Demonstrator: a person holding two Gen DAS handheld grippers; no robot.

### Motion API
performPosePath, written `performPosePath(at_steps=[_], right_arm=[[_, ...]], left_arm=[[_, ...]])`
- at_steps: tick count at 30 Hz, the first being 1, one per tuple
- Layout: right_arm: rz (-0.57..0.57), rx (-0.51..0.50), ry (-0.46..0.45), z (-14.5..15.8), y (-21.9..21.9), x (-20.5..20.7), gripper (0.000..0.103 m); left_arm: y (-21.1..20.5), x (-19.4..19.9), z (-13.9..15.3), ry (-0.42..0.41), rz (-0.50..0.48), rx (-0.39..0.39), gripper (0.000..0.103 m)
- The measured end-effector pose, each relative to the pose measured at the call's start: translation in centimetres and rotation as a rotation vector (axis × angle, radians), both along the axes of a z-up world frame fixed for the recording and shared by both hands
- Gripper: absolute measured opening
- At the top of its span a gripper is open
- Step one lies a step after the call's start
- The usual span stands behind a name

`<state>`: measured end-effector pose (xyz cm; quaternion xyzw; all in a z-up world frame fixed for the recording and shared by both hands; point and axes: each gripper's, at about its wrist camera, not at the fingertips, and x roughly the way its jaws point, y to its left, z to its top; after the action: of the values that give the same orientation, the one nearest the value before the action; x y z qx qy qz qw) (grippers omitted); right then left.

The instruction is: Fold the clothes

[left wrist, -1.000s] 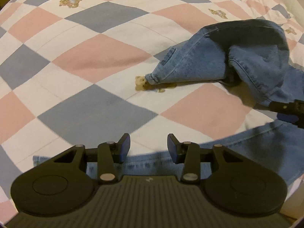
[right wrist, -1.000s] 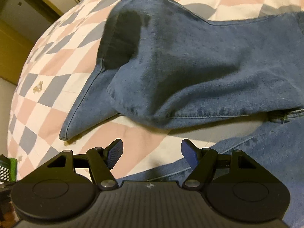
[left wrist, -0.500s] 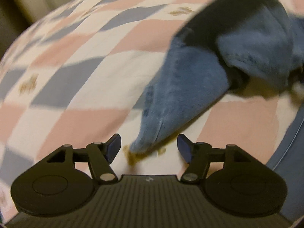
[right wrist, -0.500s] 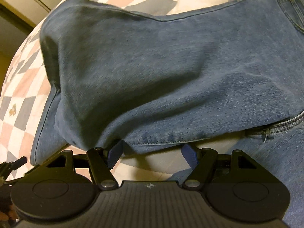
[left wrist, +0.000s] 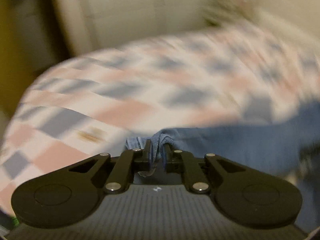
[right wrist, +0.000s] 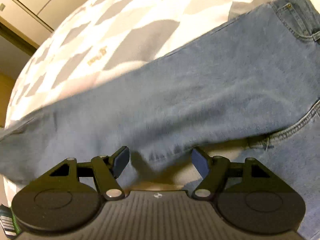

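left gripper (left wrist: 158, 156): fingers were spread half a second ago, now clamped on the hem of the jeans (left wrist: 230, 142), view blurred | right gripper (right wrist: 160, 161): fingers wide as before, holding nothing, leg edge between them | jeans: leg now stretched out across the quilt (right wrist: 124, 20), no longer bunched

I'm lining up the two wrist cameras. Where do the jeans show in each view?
Left wrist view: the jeans lie lower right, blurred; their hem is clamped in the shut left gripper at bottom centre.
Right wrist view: the jeans fill the middle as a diagonal band from lower left to upper right, their lower edge just above the open right gripper.
Shared landmark: the checked pink, grey and white bedspread beyond the denim.
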<state>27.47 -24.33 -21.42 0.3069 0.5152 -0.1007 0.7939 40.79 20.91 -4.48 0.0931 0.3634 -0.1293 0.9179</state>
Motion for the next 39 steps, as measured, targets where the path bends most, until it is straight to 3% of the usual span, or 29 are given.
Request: performPosePath(at_steps=[1,2,4,5,7,10,14,20,22,26,28,29,32,34,36,38,39], right_arm=[[0.006,-0.003,-0.002,0.0,0.2,-0.1,0.074],[0.012,-0.006,-0.003,-0.1,0.4,-0.3,0.075],[0.026,-0.006,0.009,-0.3,0.9,-0.4,0.076],[0.033,-0.005,0.016,-0.4,1.1,-0.4,0.076],[0.047,-0.005,0.029,-0.7,1.6,-0.5,0.076],[0.051,0.004,0.049,-1.1,1.7,-0.8,0.076],[0.05,0.018,0.079,-2.0,1.9,-0.8,0.076],[0.085,0.011,0.082,-2.2,3.5,-0.6,0.076],[0.093,0.008,0.084,-2.2,3.7,-0.6,0.077],[0.101,0.0,0.093,-2.4,4.0,-0.4,0.077],[0.102,-0.005,0.096,-2.5,4.0,-0.3,0.077],[0.102,-0.008,0.097,-2.5,4.0,-0.4,0.077],[0.091,-0.015,0.093,-2.3,3.8,-0.4,0.077],[0.081,-0.024,0.082,-2.2,3.6,-0.3,0.077],[0.076,-0.034,0.073,-2.1,3.5,-0.2,0.077],[0.076,-0.039,0.077,-2.3,3.5,-0.1,0.077],[0.076,-0.04,0.086,-2.6,3.6,0.0,0.077]], left_arm=[[1.2,1.1,0.6,0.026,0.025,-0.026,0.014],[1.7,2.2,-0.1,0.039,0.047,0.004,0.017],[2.7,3.7,-2.8,0.101,0.107,0.06,0.039],[3.3,4.2,-4.7,0.161,0.15,0.071,0.043],[4.6,5.0,-8.6,0.282,0.237,0.094,0.04],[6.5,3.5,-13.2,0.455,0.328,-0.067,0.04],[7.5,-0.6,-17.3,0.603,0.468,-0.352,0.041],[7.3,-2.4,-21.2,0.633,0.665,-0.662,0.04],[6.8,-2.0,-22.1,0.63,0.676,-0.701,0.04],[5.0,-0.5,-23.7,0.646,0.634,-0.597,0.034],[4.6,-0.1,-23.2,0.614,0.601,-0.583,0.0],[4.3,0.0,-22.7,0.588,0.585,-0.547,0.0],[3.1,-2.1,-17.9,0.39,0.479,-0.429,0.0],[2.8,-4.6,-14.2,0.269,0.429,-0.403,0.0],[3.0,-7.2,-11.1,0.144,0.442,-0.305,0.0],[4.0,-8.7,-11.1,0.137,0.484,-0.158,0.0],[5.0,-8.8,-12.3,0.203,0.516,-0.142,0.0]])
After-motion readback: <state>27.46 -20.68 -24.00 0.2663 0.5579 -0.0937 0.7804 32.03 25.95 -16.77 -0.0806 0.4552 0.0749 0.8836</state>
